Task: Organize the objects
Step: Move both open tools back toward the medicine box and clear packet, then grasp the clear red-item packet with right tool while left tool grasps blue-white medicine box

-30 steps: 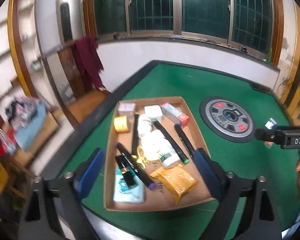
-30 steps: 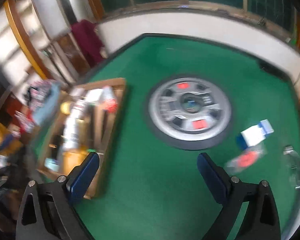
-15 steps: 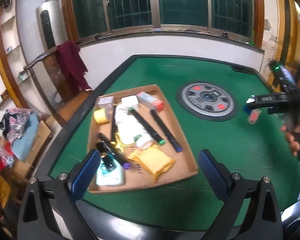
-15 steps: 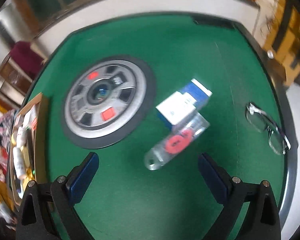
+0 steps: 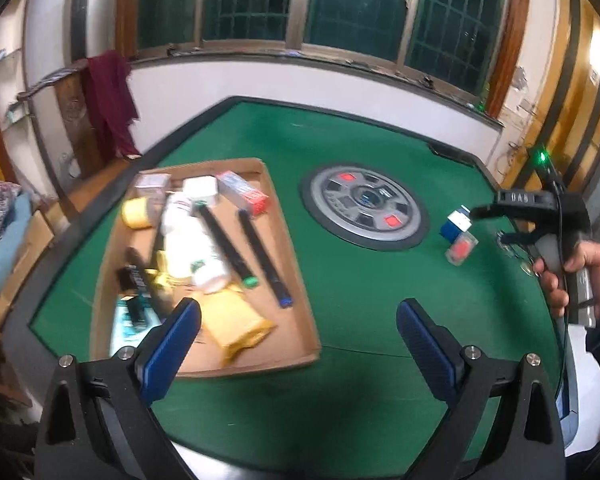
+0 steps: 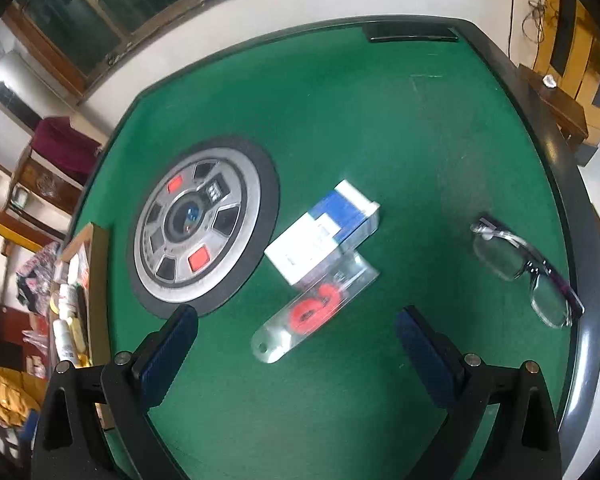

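A cardboard tray on the green table holds markers, a white bottle, a yellow pouch, small boxes and more. My left gripper hangs open above the table's near edge, beside the tray's right corner, holding nothing. A blue and white box lies right of the round centre dial, with a clear packet with red contents against it. My right gripper is open just short of that packet, empty. In the left wrist view a hand holds the right gripper over the box.
A round grey dial is set in the table's middle. Folded glasses lie near the right edge. The table has a raised dark rim. Bare green felt stretches beyond the dial toward the windows.
The left gripper swung right, so the tray slid left in its view. The right gripper moved closer to the box and packet, which now look larger and nearer its fingers.
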`<state>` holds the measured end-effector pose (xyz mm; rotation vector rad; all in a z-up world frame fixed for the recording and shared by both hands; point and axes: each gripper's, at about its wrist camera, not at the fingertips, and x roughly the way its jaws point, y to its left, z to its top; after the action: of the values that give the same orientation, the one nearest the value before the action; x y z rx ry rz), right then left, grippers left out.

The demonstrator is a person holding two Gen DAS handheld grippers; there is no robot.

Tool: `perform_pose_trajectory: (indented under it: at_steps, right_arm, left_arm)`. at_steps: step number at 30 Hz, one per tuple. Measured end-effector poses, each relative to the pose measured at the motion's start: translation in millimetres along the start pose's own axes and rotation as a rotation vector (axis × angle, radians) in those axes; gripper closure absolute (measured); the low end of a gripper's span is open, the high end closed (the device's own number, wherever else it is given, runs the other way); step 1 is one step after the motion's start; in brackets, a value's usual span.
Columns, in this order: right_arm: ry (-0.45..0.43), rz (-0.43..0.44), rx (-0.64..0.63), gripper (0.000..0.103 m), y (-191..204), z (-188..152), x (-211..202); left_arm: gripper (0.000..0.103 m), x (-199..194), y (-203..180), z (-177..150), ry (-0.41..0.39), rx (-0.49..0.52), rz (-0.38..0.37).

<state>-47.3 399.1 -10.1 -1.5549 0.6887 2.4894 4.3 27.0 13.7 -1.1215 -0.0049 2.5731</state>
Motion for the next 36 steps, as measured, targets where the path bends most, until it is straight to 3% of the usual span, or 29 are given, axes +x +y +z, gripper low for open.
perform_pose_trajectory:
  at_steps: [3, 7, 14, 18, 23, 24, 25, 27, 36]
  right_arm:
    - [0.013, -0.003, 0.062, 0.002, -19, 8, -2]
    - [0.093, 0.044, 0.192, 0.002, -42, 5, 8]
    - [0.146, 0.028, 0.181, 0.005, -25, 2, 31]
    - [0.169, -0.034, 0.156, 0.025, -1, 6, 49]
    - [0.192, -0.115, 0.191, 0.025, 5, 5, 67]
    - [0.174, -0.137, 0.168, 0.031, 9, 6, 68]
    - [0.173, -0.173, 0.125, 0.046, 15, 7, 70]
    - [0.172, -0.166, 0.078, 0.072, 21, 7, 71]
    - [0.169, -0.068, 0.079, 0.073, -24, -23, 38]
  left_arm:
    - [0.005, 13, -18, -1, 0.023, 0.018, -0.036]
    - [0.005, 28, -42, -3, 0.050, 0.061, -0.072]
    - [0.005, 42, -56, -1, 0.061, 0.064, -0.096]
    - [0.005, 47, -59, -1, 0.067, 0.057, -0.101]
    - [0.005, 48, -56, -2, 0.065, 0.053, -0.095]
    - [0.005, 48, -54, -2, 0.067, 0.046, -0.094]
    - [0.005, 49, -52, -3, 0.070, 0.041, -0.096]
    - [0.005, 51, -49, -3, 0.076, 0.035, -0.093]
    - [0.005, 64, -59, 17, 0.079, 0.053, -0.144]
